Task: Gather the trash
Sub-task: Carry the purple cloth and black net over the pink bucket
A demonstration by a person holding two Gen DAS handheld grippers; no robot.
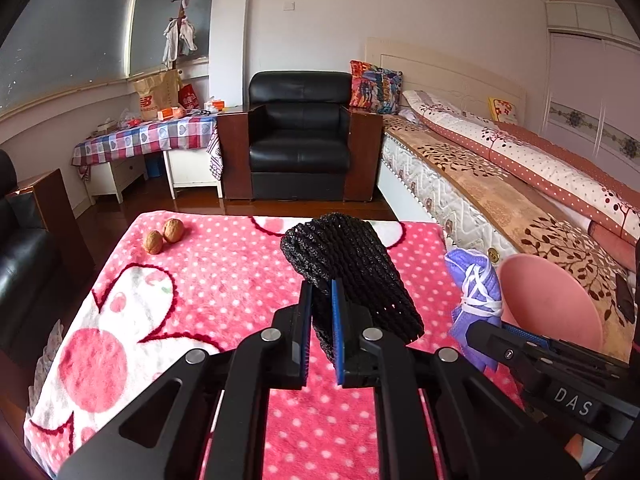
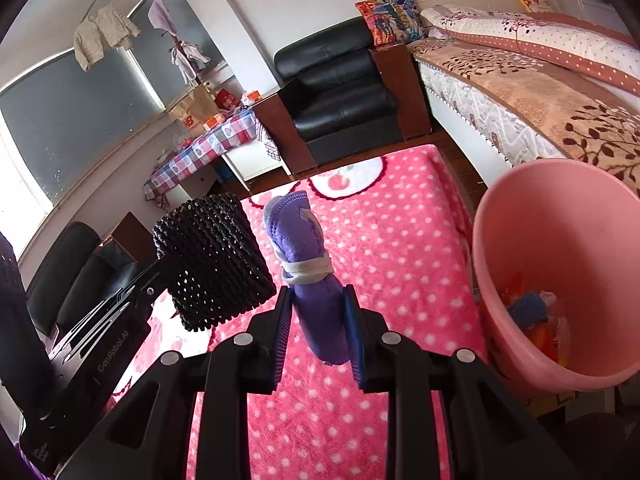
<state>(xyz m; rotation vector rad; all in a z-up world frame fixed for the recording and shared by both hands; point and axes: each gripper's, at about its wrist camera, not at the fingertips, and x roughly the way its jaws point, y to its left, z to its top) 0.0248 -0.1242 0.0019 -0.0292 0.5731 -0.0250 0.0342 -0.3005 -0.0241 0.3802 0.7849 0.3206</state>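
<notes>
Both loads are lifted above the pink counter [image 1: 224, 280]; left claw [image 1: 322, 300] pinches the black net [image 1: 352, 264]; right claw [image 2: 316, 320] grips the purple mask [image 2: 304, 248]; next, I'd say, carry each over the bin [image 2: 560, 216] and release

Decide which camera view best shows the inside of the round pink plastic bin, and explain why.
The right wrist view: the round pink plastic bin faces the camera with its mouth open, showing trash at its bottom. The left wrist view shows only part of it, behind the right gripper.
</notes>
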